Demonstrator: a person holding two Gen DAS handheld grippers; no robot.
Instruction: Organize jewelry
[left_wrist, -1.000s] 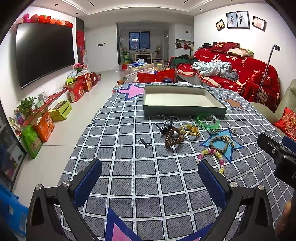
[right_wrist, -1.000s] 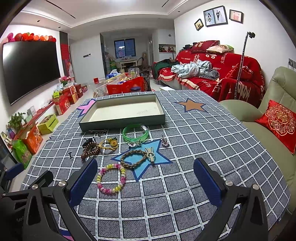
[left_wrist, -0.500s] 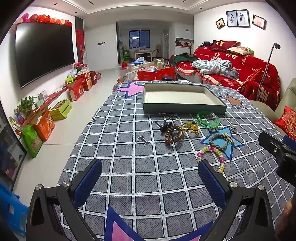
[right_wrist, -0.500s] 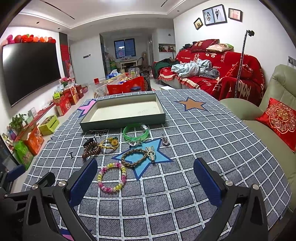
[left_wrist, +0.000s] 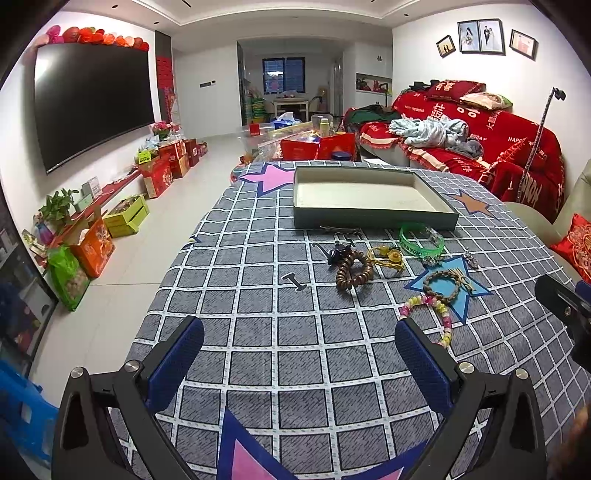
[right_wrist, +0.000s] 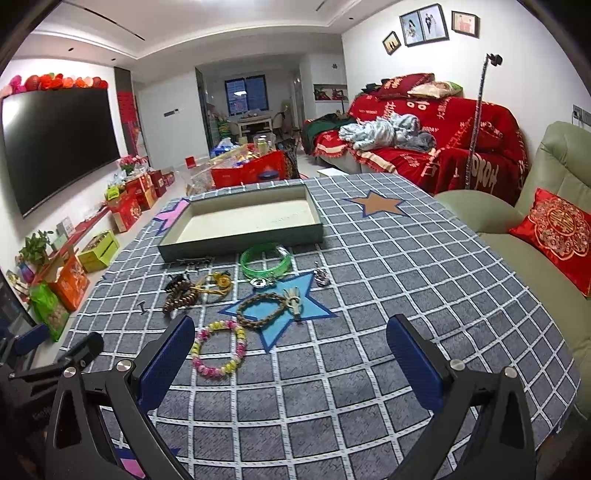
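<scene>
Not much has shifted since a second ago: both tools have drifted forward a touch and the jewelry sits a bit nearer in each view, nothing picked up.

Left wrist view: the left tool (left_wrist: 299, 350) has its blue pads wide apart, empty, hovering over the checked tabletop (left_wrist: 258, 332). The pastel bead bracelet (left_wrist: 430, 314) lies ahead and off to its right, just beside the right-hand pad. Further on are the brown bead coil (left_wrist: 352, 271) and the green bangle (left_wrist: 421, 242), with the empty tray (left_wrist: 369, 218) behind them all. The other tool pokes in at the right edge.

Right wrist view: the right tool (right_wrist: 290, 354) is also spread open, holding nothing. Here the pastel bead bracelet (right_wrist: 218, 349) lies flat just ahead, left of centre, close to the left pad. The braided bracelet (right_wrist: 264, 310) rests on the blue star a bit further out. I'd guess the right tool is the better placed one; it needs a small nudge left and down.

Room: red-draped sofa (right_wrist: 424, 147) to the right, big TV (left_wrist: 92, 107) on the left wall.
</scene>
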